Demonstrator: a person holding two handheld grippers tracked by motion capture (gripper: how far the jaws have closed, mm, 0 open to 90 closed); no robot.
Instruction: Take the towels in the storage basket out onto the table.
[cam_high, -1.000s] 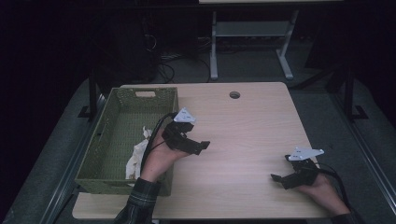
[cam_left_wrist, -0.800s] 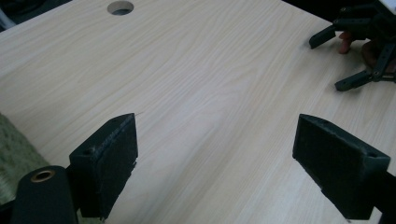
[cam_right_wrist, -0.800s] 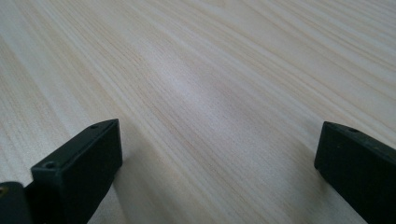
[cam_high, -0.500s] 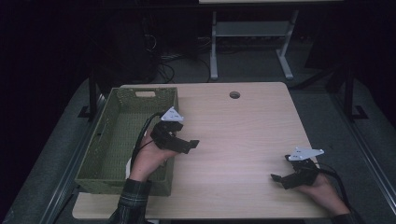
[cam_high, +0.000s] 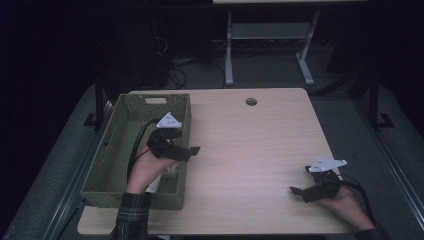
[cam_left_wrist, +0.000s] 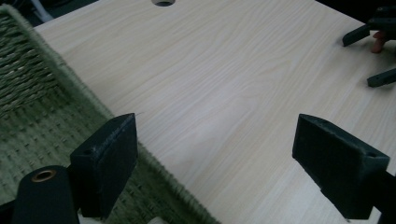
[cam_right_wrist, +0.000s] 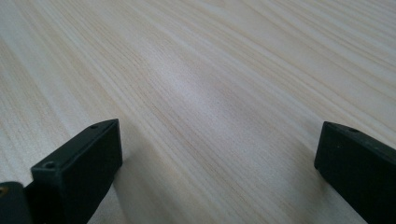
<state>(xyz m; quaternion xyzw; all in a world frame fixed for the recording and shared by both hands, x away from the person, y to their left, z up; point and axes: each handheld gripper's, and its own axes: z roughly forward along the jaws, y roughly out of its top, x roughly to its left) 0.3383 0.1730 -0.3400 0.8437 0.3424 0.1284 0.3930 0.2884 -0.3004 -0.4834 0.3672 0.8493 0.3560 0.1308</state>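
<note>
Compared with the earlier high view frames, the left gripper (cam_high: 194, 149) has shifted back and toward the basket (cam_high: 114, 135); it now sits over the basket's right wall instead of over the bare table (cam_high: 260, 145). The right gripper (cam_high: 298, 191) has not changed position.

Table: light wood, with a round cable hole (cam_high: 251, 101) near the far edge. No loose item lies on the open surface.

Basket: green, woven, rectangular, set along the left side of the table, with a handle slot in its far wall. The left gripper view shows its rim (cam_left_wrist: 70, 84) running diagonally under that gripper's jaws.

White item (cam_high: 167, 172): pale and crumpled, lying inside the basket against the right wall, near the front corner. It is partly hidden by the left hand (cam_high: 145, 167), so its kind cannot be determined. It is not between the jaws.

Left gripper: jaws spread wide, nothing between them. The gripper points right, across the basket wall toward the table.

Right gripper: resting at the near right corner of the table, well apart from the basket. Jaws spread wide, with only bare wood between them in the right gripper view.

Assessment: an empty, open left gripper positioned at the basket with the white item lying inside suggests the item has been deposited. The placing step appears complete, and both grippers are free for a next pick.
</note>
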